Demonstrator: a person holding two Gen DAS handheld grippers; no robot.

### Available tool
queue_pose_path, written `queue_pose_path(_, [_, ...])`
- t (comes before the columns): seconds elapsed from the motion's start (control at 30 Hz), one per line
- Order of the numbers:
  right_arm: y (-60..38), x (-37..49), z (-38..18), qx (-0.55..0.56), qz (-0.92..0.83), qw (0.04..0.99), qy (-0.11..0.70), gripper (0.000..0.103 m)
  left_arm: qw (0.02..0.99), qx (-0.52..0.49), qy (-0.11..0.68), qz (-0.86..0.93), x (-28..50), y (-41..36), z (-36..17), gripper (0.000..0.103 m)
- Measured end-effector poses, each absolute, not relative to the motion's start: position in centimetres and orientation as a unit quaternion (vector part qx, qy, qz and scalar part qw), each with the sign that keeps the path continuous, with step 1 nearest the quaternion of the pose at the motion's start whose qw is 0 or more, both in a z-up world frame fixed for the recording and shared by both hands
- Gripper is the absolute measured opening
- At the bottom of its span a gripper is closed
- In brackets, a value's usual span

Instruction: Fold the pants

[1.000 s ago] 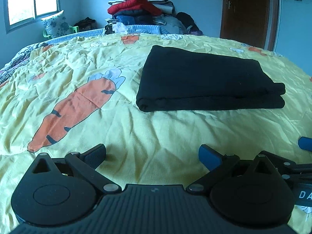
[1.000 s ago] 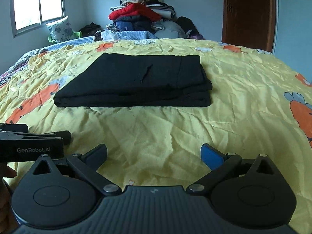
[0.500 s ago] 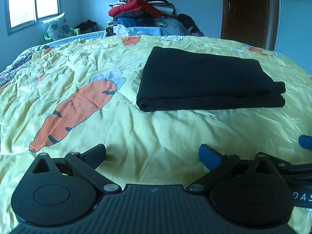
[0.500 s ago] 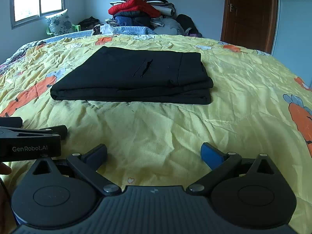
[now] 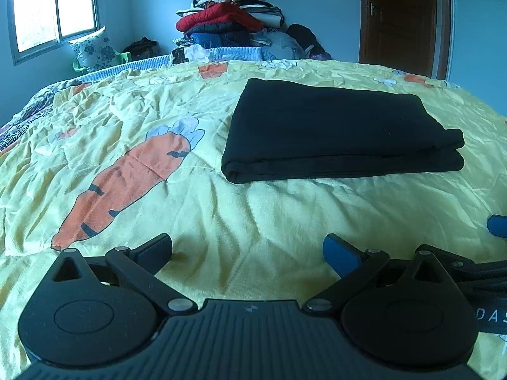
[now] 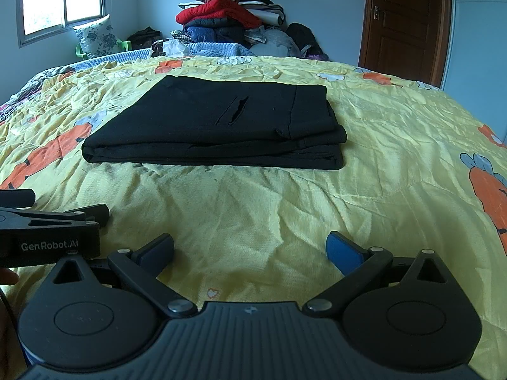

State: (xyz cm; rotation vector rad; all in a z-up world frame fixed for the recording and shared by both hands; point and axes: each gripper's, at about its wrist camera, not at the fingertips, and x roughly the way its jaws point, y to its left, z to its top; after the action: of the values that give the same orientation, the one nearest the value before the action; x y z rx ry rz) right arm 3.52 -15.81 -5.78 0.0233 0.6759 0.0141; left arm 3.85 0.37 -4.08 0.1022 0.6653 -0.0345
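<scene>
Black pants (image 5: 336, 126) lie folded into a flat rectangle on the yellow carrot-print bedspread (image 5: 221, 215); in the right wrist view the same pants (image 6: 218, 126) show a pocket slit on top. My left gripper (image 5: 247, 253) is open and holds nothing, hovering low over the bedspread well short of the pants. Beside it, my right gripper (image 6: 250, 250) is also open with nothing between its fingers. The left gripper (image 6: 60, 212) shows from the side at the left edge of the right wrist view. A blue fingertip of the right gripper (image 5: 497, 225) peeks in at the right edge.
A tall pile of clothes (image 6: 231, 25) rises at the far side of the bed. A brown door (image 6: 405, 22) stands at the back right, a window (image 6: 63, 0) at the back left, with a floral pillow (image 6: 95, 36) below it. A fingertip (image 6: 8, 277) shows at the left edge.
Both grippers have drawn back slightly and tilted a little; the folded pants have stayed where they lie. Both stay open.
</scene>
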Motion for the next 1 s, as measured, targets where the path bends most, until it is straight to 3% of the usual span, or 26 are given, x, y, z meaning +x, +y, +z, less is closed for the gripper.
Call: queue_pose_path(1.0, [-16.11,3.41,-5.66,0.018,-0.003,0.945,0.327,0.103,0.947,0.054,0.316,-0.031,3.39,0.36,-4.08,0.102])
